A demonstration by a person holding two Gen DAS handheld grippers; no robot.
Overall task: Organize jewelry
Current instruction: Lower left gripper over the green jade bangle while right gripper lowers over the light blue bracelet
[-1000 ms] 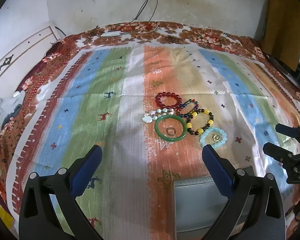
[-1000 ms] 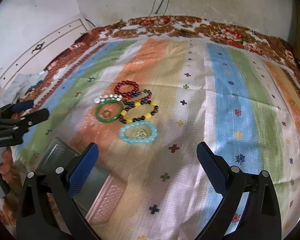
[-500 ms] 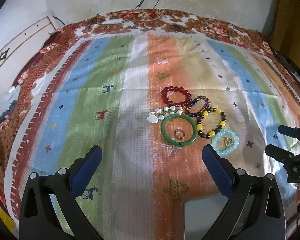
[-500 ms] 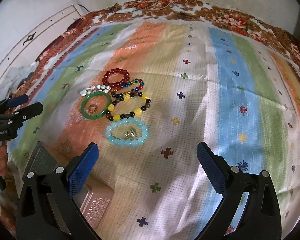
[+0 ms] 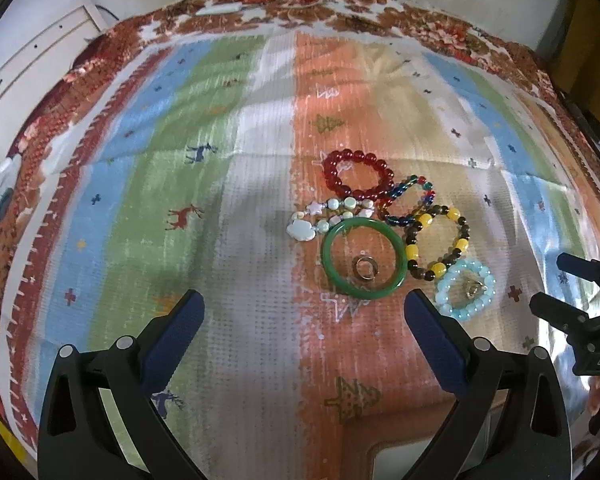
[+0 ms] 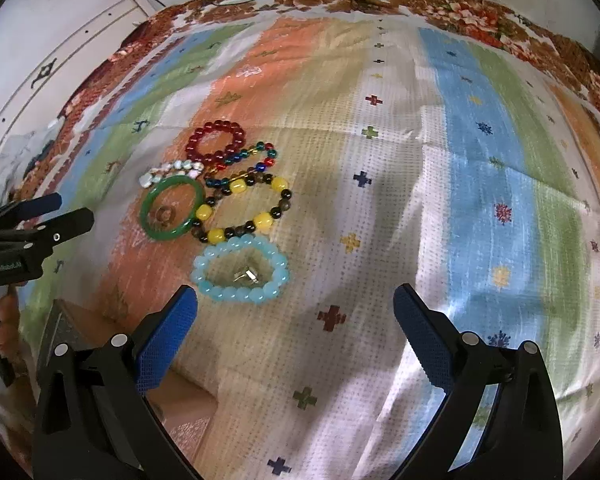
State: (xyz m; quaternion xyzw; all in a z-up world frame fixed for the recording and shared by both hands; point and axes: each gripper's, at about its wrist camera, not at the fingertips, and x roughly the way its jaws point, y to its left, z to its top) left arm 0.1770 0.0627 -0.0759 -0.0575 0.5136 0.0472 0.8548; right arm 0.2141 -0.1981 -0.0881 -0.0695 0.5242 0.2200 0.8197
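Jewelry lies clustered on a striped cloth. There is a red bead bracelet [image 5: 358,174], a white shell bracelet [image 5: 324,218], a multicoloured bead bracelet [image 5: 410,200], a green bangle [image 5: 332,268] around a small ring [image 5: 365,269], a yellow-and-brown bead bracelet [image 5: 438,242] and a pale blue bead bracelet [image 5: 465,290] around a ring [image 6: 247,276]. My left gripper [image 5: 304,328] is open and empty, just short of the green bangle [image 6: 171,207]. My right gripper [image 6: 296,320] is open and empty, just short of the pale blue bracelet [image 6: 240,270].
A box [image 6: 76,328] sits at the near edge of the cloth, partly hidden under my left fingers in the right wrist view. The striped cloth [image 5: 180,160] has a floral border. A white wall and cables stand behind. The right gripper shows at the right of the left wrist view [image 5: 568,284].
Both grippers have moved forward and down toward the jewelry, which now appears larger and closer. Both stay open. The box has slid toward the bottom of both views.
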